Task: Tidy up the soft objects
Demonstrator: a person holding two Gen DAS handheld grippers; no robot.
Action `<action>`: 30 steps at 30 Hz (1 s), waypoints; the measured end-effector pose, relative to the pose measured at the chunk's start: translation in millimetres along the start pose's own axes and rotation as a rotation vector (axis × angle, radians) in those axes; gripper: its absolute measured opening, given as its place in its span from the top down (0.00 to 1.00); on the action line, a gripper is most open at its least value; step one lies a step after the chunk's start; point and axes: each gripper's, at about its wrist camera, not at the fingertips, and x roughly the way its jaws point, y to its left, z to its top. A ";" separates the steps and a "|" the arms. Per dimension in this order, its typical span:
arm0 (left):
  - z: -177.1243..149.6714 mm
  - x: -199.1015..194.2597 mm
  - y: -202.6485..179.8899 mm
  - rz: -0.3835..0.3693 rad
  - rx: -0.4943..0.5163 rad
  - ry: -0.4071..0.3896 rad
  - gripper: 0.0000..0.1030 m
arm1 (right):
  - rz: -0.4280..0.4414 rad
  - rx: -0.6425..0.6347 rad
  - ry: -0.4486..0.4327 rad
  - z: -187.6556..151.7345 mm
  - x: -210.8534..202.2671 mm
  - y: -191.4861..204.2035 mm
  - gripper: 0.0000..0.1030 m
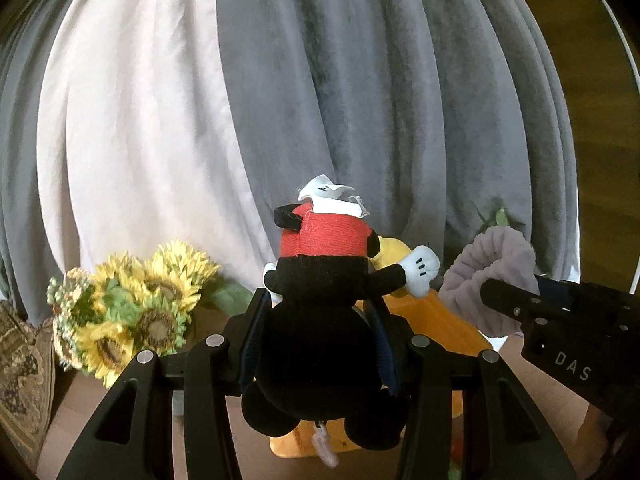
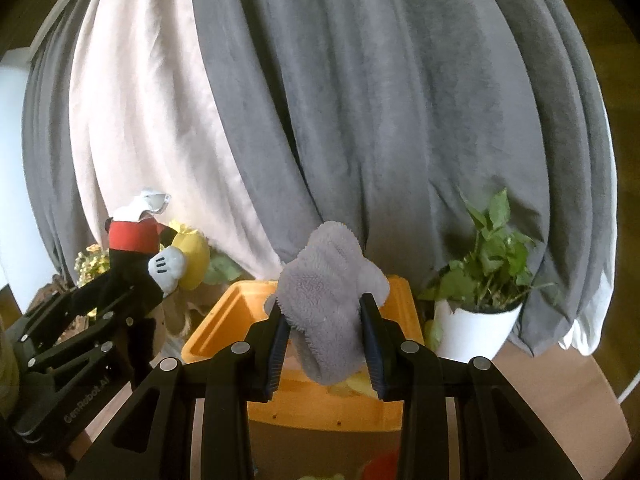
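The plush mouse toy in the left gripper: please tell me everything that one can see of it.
The plush mouse toy is soft fabric: black body and arms, red shorts, white gloves with black stitch lines, yellow shoes, and a crumpled white label on top. It is held upside down, legs up, with the jaws of the left gripper pressed on its black body from both sides. It hangs above the orange bin and touches nothing else.

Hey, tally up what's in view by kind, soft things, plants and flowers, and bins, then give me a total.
Soft things: 2, the plush mouse and the grey cloth
Plants and flowers: 2, the sunflower bunch and the potted plant
Bins: 1, the orange bin
Total: 5
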 end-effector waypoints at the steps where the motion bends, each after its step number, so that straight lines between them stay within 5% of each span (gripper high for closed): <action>1: 1.5 4.6 0.1 0.001 0.006 -0.003 0.54 | 0.000 -0.002 0.003 1.4 3.7 -0.6 0.66; 10: 8.0 50.1 2.6 -0.002 0.055 0.005 0.54 | -0.005 -0.021 0.015 12.9 45.2 -4.2 0.65; 30: -31.7 158.9 -11.8 -0.064 0.145 0.197 0.54 | -0.034 -0.017 0.200 -14.7 140.3 -23.7 0.65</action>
